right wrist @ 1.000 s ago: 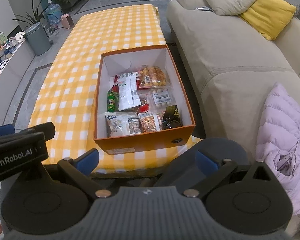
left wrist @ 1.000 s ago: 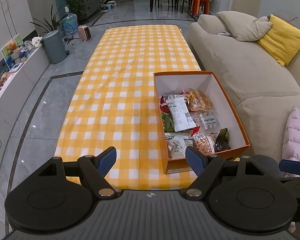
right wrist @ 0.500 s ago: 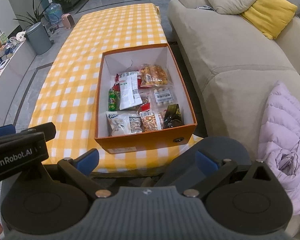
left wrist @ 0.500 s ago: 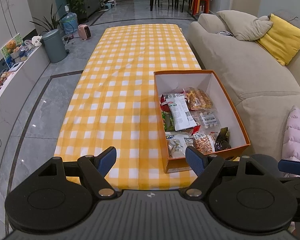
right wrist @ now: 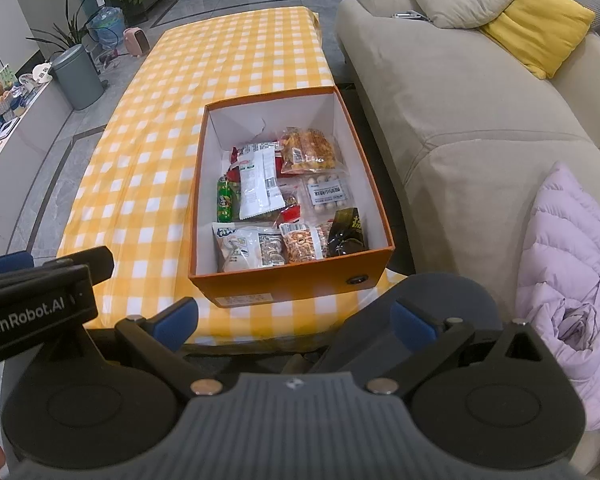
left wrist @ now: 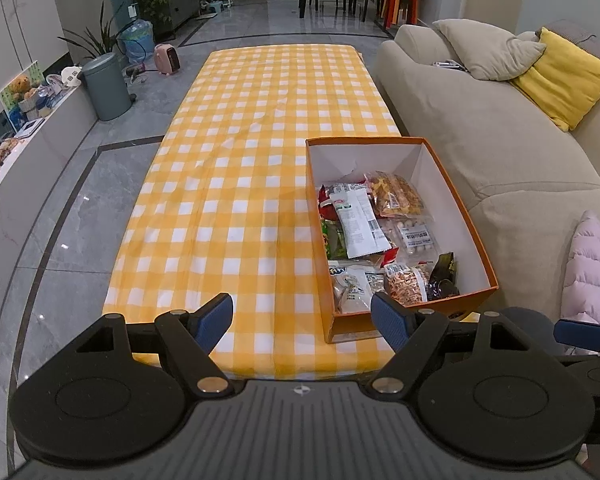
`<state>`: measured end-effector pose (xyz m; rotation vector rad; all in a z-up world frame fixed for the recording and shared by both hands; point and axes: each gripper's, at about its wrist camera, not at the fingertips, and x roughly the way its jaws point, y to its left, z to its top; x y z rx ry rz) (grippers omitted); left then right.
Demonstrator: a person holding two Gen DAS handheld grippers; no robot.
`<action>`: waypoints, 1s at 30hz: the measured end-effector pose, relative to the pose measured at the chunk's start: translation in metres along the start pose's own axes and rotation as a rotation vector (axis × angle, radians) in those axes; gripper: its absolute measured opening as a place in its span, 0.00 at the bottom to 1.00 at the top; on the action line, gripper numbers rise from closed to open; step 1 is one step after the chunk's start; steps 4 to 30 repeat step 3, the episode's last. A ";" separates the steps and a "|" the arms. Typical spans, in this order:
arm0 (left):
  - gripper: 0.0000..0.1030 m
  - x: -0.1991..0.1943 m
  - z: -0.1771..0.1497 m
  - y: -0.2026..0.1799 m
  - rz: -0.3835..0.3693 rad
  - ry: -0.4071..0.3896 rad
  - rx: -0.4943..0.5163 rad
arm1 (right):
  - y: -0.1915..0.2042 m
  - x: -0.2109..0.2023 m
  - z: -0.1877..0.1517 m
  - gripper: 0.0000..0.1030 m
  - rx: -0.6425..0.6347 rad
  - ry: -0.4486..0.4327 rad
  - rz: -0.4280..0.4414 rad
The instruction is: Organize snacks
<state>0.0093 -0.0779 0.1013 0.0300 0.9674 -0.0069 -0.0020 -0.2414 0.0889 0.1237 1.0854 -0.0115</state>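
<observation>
An orange cardboard box [right wrist: 284, 280] with white inner walls sits at the near right corner of a table under a yellow checked cloth [left wrist: 260, 140]. Several snack packets fill it: a white packet [right wrist: 256, 184], a clear bag of orange snacks [right wrist: 308, 150], a green packet [right wrist: 223, 200], a black packet [right wrist: 346, 232]. The same box [left wrist: 436, 168] shows in the left wrist view. My left gripper [left wrist: 302, 318] is open over the table's near edge, left of the box. My right gripper [right wrist: 296, 320] is open just short of the box's front wall. Both hold nothing.
A beige sofa [right wrist: 460, 100] runs along the table's right side, with a yellow cushion [right wrist: 540, 28] and a lilac padded jacket [right wrist: 572, 272]. A grey bin [left wrist: 106, 86] and a low white shelf stand on the left floor. The left gripper's body [right wrist: 32, 304] shows beside my right one.
Both grippers have edged slightly toward the table and box. Their jaws stay open and the snacks have not moved.
</observation>
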 end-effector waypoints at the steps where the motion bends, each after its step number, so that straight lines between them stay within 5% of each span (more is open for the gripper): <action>1: 0.89 0.000 0.000 0.000 0.000 -0.001 0.000 | 0.000 0.000 0.000 0.97 -0.001 0.000 -0.001; 30: 0.89 0.000 0.000 0.000 0.001 -0.001 0.001 | 0.000 0.000 0.000 0.97 -0.002 0.000 -0.003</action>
